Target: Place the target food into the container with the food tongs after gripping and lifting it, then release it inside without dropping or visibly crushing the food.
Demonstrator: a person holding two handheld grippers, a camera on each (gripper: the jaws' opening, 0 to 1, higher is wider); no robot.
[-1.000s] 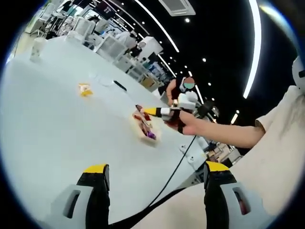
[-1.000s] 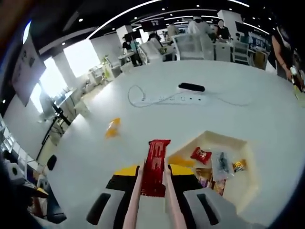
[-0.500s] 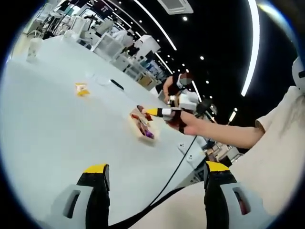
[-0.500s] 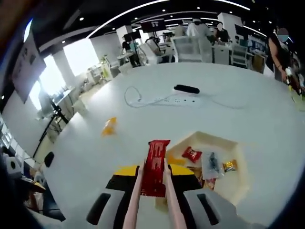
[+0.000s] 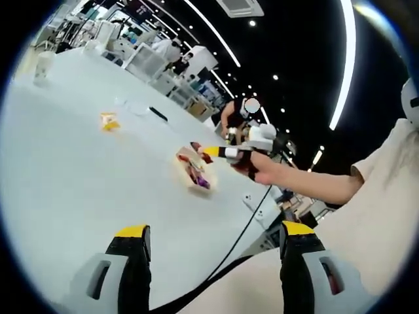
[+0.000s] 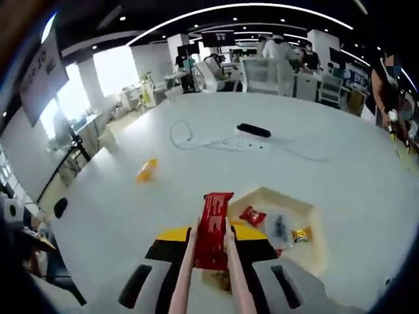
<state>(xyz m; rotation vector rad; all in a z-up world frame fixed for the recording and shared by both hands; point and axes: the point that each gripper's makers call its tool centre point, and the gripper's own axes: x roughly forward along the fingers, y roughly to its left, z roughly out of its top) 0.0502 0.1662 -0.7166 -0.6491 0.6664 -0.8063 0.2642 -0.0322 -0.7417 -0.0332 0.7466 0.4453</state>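
Observation:
In the right gripper view my right gripper (image 6: 211, 237) is shut on pink food tongs (image 6: 185, 268). The tongs pinch a red snack packet (image 6: 213, 222), held upright in the air over the near corner of a cream container (image 6: 268, 195). Inside the container lie a small red packet (image 6: 249, 216), a clear packet (image 6: 280, 227) and a gold one (image 6: 301, 234). In the left gripper view my left gripper (image 5: 215, 230) is open with nothing in it, low over the white table. Further off, a hand holds the right gripper (image 5: 208, 152) above the container (image 5: 181, 165).
A yellow snack (image 6: 146, 170) lies loose on the table left of the container, also visible as the yellow snack (image 5: 108, 121). A white power strip (image 6: 222, 144) with its cable and a black remote (image 6: 253, 131) lie beyond. Desks, chairs and people stand at the far side.
The right gripper has risen with the tongs and red packet, so the container looks smaller and lower. The left gripper has stayed in place and open.

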